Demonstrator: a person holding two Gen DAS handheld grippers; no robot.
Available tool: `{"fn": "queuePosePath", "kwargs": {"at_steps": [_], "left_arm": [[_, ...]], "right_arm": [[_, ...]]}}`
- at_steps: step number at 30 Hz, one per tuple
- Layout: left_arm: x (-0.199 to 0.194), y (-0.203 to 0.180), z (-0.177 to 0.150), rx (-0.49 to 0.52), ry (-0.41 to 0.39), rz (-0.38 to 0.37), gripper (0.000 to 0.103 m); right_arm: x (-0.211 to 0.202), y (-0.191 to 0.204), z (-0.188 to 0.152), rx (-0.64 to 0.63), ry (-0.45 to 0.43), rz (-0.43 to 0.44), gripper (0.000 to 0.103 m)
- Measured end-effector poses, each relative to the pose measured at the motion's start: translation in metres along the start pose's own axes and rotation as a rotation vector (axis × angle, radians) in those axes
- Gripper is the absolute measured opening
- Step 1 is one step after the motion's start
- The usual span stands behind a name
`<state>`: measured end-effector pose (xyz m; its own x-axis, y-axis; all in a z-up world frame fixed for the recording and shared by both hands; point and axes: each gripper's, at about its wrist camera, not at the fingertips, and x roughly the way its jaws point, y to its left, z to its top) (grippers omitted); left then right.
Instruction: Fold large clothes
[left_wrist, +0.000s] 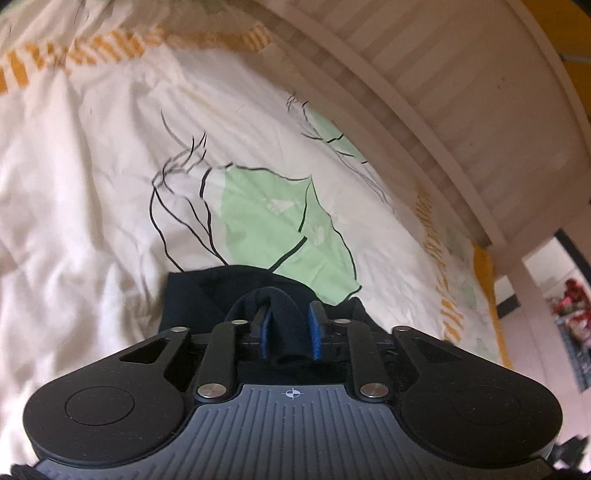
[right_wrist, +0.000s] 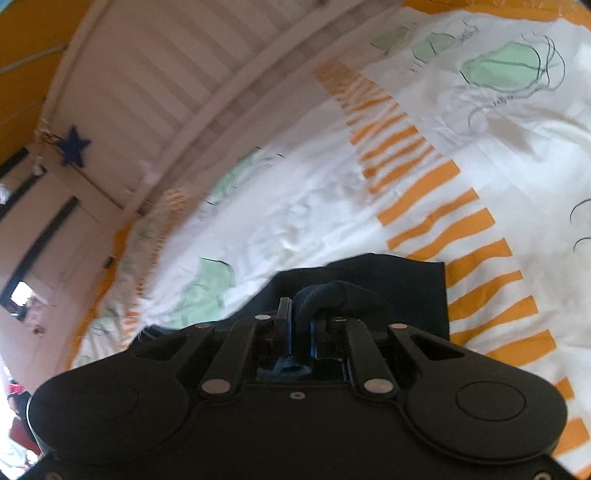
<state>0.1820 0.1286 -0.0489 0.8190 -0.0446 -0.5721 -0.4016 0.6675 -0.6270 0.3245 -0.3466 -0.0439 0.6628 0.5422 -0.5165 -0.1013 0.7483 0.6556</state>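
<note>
Garment: a dark cloth (left_wrist: 192, 302) lies on a bed, its near edge bunched up into both grippers; seen again from the right wrist (right_wrist: 413, 291), it spreads flat past the fingers to a straight far edge.
Left gripper (left_wrist: 290, 325): a rolled fold of the cloth sits between the blue pads (left_wrist: 316, 328); the left pad touches it, a slim gap shows on the right side, so whether the jaws truly pinch it cannot be told.
Right gripper (right_wrist: 300, 328): jaws nearly shut, clamped on a thick dark roll of the cloth that arches over to the right finger.
Pose: both grippers tilt downward toward the bed, low over the bedding, with the cloth trailing ahead of them.
Bedding: a white cover (left_wrist: 110, 166) with green leaf prints and orange stripes (right_wrist: 461, 229) lies under the cloth.
Surroundings: a pale slatted bed frame (left_wrist: 461, 92) runs along the far side; a blue star (right_wrist: 74, 146) is stuck on the frame at far left in the right wrist view. Both views are blurred.
</note>
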Motion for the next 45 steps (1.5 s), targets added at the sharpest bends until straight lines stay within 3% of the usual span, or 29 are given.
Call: {"fn": "queuePosePath", "kwargs": {"at_steps": [2,5,7,9,11,14,20,24,30,33,41,45], "left_arm": [[0.0,0.006,0.003,-0.041,-0.014,-0.034,0.033],[-0.015,0.003,0.011,-0.034,-0.109,-0.04,0.06],[-0.029,-0.004,0.016,-0.012,-0.166,-0.033,0.064],[-0.043,-0.013,0.017,0.021,-0.194,-0.031,0.068],[-0.054,-0.026,0.014,0.094,-0.202,-0.013,0.072],[-0.064,-0.047,-0.003,0.226,-0.18,0.008,0.073],[-0.05,-0.067,-0.059,0.452,-0.046,0.049,0.073],[-0.032,-0.062,-0.085,0.547,0.03,0.099,0.073],[-0.009,-0.043,-0.085,0.565,0.089,0.212,0.073],[-0.004,-0.035,-0.078,0.525,0.1,0.211,0.074],[-0.001,-0.041,-0.082,0.549,0.11,0.237,0.077],[0.003,-0.041,-0.081,0.545,0.114,0.239,0.078]], "right_arm": [[0.004,-0.007,-0.001,0.031,-0.004,0.003,0.019],[0.004,-0.008,-0.002,0.019,-0.023,0.009,0.024],[0.001,-0.002,-0.003,-0.015,-0.04,0.005,0.042],[-0.007,0.005,-0.003,-0.072,-0.107,-0.019,0.083],[-0.017,0.014,-0.003,-0.126,-0.171,-0.02,0.084],[-0.027,0.033,-0.006,-0.233,-0.184,-0.035,0.084],[-0.019,0.079,-0.039,-0.485,-0.093,-0.045,0.084],[-0.008,0.099,-0.073,-0.625,-0.021,-0.049,0.083],[0.017,0.119,-0.116,-0.811,0.073,-0.093,0.082],[0.03,0.12,-0.116,-0.8,0.086,-0.127,0.082],[0.063,0.119,-0.099,-0.745,0.093,-0.268,0.086],[0.074,0.112,-0.09,-0.703,0.097,-0.314,0.095]]}}
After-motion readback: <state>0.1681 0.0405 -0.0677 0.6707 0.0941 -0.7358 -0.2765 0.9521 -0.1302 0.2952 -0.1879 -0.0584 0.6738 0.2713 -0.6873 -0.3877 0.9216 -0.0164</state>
